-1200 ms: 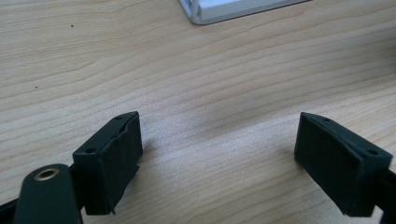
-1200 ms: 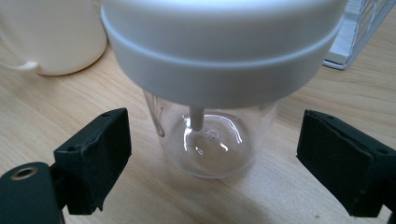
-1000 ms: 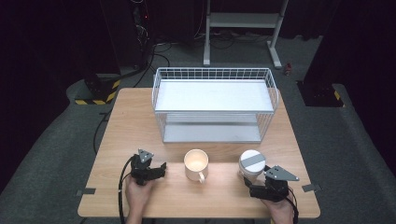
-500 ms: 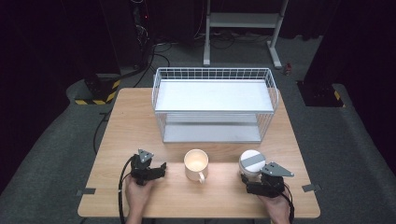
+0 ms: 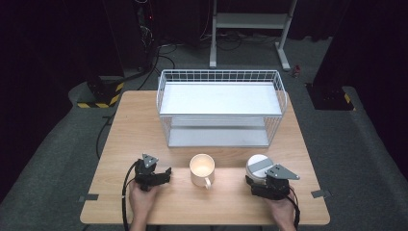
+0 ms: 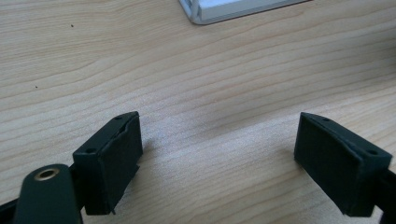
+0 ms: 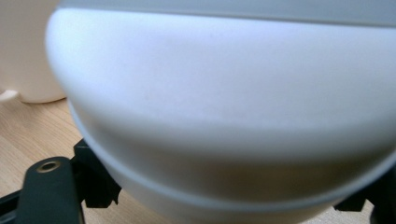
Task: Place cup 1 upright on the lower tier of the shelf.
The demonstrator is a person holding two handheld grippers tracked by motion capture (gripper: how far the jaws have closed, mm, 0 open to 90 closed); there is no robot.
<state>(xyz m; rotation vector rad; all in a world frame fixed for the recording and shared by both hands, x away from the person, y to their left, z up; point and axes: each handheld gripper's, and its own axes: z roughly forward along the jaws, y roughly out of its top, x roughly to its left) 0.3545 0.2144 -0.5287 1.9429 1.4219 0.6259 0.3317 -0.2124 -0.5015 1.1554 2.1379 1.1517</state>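
The right gripper (image 5: 260,179) has slid up to the white cup (image 5: 256,166) near the worktop's (image 5: 134,120) front right corner, and its jaws have just been closing with the cup between them, seemingly at its sides. That suggests a lift is next. The left gripper (image 5: 166,174) rests wide open and empty by the front left edge.

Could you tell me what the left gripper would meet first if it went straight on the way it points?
Probably bare table, then the wire rack's lower shelf; the left gripper stands open with nothing between its jaws.
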